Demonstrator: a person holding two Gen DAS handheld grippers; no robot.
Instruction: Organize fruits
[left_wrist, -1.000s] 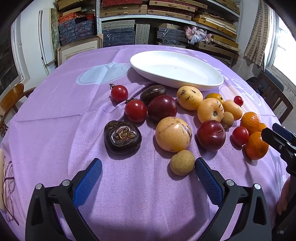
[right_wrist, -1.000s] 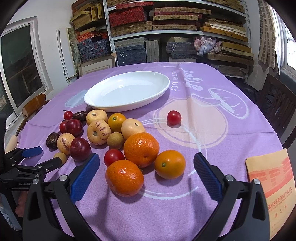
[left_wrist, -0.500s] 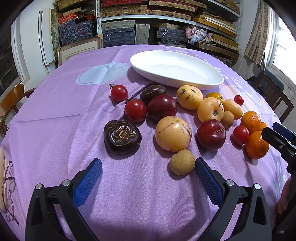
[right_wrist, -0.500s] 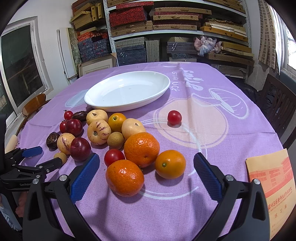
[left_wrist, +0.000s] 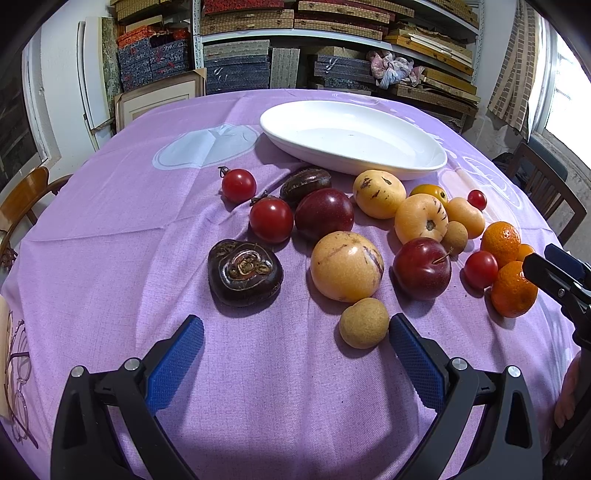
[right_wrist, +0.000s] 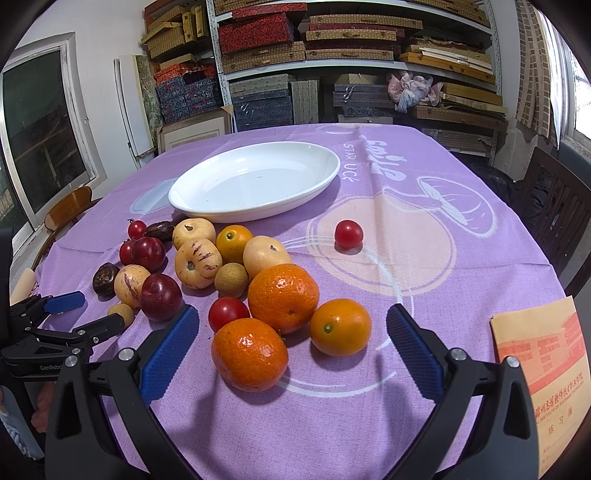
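- The left gripper (left_wrist: 295, 338) is hovering low over the near edge of the table (left_wrist: 110, 229), its jaws spread wide and gripping nothing; one blue pad is lying just beside the small tan fruit (left_wrist: 364, 323) at 5 o'clock of the fruit cluster.
- The right gripper (right_wrist: 291, 330) is hanging over the table's near side with its jaws spread wide too, bracketing the nearest orange (right_wrist: 249, 354) and the small smooth orange (right_wrist: 340, 326) without touching either.
- From the right wrist view, the left gripper is showing at 9 o'clock, and a person's fingers (right_wrist: 40, 415) are wrapping its handle.
- The fruits are sitting loose on the purple cloth, crowded at 6 o'clock of the white plate (right_wrist: 317, 184), which is holding nothing.
- The dark wrinkled fruit (left_wrist: 243, 271) is sitting apart at 9 o'clock of the cluster, with bare cloth around it.
- One cherry tomato (right_wrist: 348, 233) is resting alone at 3 o'clock of the cluster, well apart from the rest.
- Open cloth is stretching at 3 o'clock of the plate, toward the table's rounded edge.
- A tan envelope (right_wrist: 543, 369) is lying at the table's near edge at 4 o'clock, and spectacles (left_wrist: 16, 387) are lying at the rim at 8 o'clock in the left wrist view.
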